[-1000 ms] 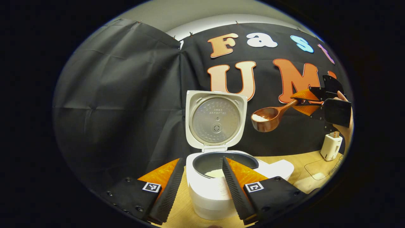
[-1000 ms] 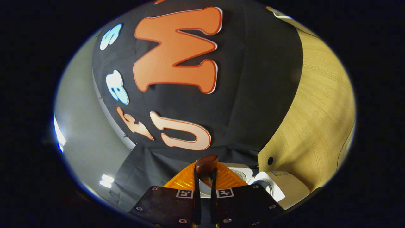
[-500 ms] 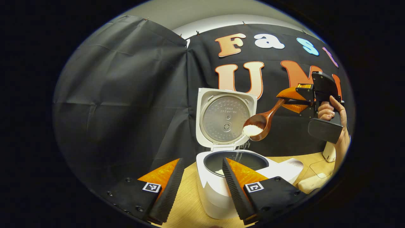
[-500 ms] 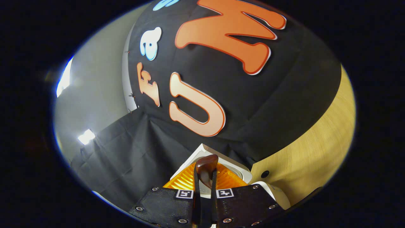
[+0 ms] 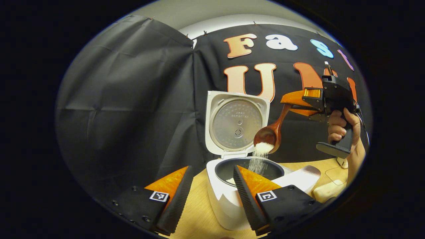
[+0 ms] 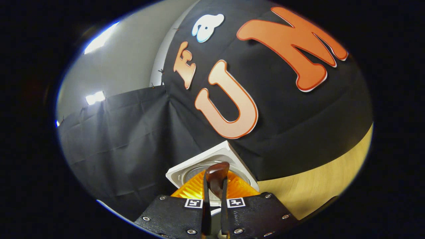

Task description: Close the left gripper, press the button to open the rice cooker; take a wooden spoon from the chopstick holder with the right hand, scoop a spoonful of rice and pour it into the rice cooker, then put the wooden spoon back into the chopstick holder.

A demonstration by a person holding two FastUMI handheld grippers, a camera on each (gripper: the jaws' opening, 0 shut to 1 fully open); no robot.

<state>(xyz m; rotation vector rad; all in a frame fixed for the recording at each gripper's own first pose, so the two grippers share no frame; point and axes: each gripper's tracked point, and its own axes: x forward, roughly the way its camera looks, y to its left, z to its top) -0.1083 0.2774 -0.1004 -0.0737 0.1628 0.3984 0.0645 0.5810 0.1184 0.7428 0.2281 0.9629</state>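
R gripper (image 5: 292, 103) jaws clamp wooden spoon (image 5: 270, 132), bowl tipped over rice cooker (image 5: 229, 186) pot, rice falling; L gripper (image 5: 212, 196) jaws released, near side.

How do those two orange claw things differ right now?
The left gripper is open, its jaws spread apart and empty; the right gripper is shut on the wooden spoon. The left sits low by the rice cooker; the right is raised, tipping rice. Both have orange fingers.

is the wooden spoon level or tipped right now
Tipped: the wooden spoon slants bowl-down from the right gripper, and rice streams into the open rice cooker.
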